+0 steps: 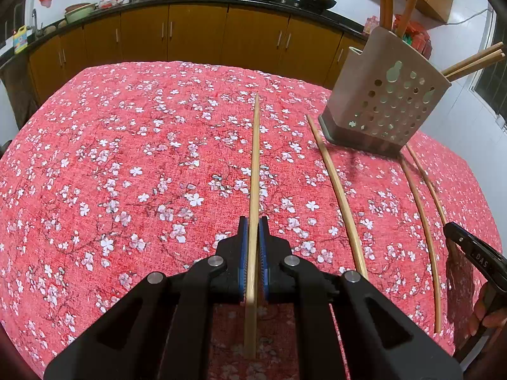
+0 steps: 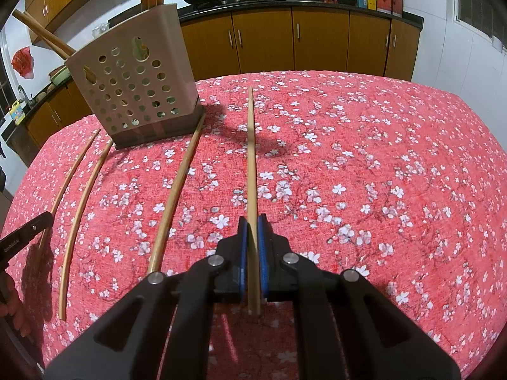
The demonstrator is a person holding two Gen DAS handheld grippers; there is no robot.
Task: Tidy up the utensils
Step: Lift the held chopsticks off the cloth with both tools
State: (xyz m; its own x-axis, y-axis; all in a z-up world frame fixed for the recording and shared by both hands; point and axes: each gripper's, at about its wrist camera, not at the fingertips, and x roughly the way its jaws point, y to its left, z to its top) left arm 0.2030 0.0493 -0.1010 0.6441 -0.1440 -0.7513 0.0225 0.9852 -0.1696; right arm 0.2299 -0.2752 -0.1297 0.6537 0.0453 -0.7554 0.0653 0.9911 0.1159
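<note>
With each gripper clamped on one chopstick, both sticks lie along the jaw axis and project far ahead over the red cloth [image 1: 126, 158]. The left gripper [image 1: 253, 231] holds the left stick [image 1: 255, 164] between its blue pads [image 1: 243, 247]; the right gripper [image 2: 253, 231] holds the right stick [image 2: 252, 164] the same way, jaws narrow, closed on the shaft. Whether the far tips touch the cloth cannot be told. The holder [image 1: 380, 95], a perforated caddy already carrying several utensils, stands between the two grippers at the far side of the table. Three loose chopsticks [image 1: 339, 196] lie on the cloth in front of it, one of them ending just beside its base. Likely failures: a thin round shaft gripped near one end can pivot or slide in the pads when swung upright, since most of its length overhangs; a long tip may strike the holder's wall or the utensils leaning out of it and tip the light caddy; two sticks carried at once toward one opening may cross or collide; a low pass may sweep the loose sticks off their places.
</note>
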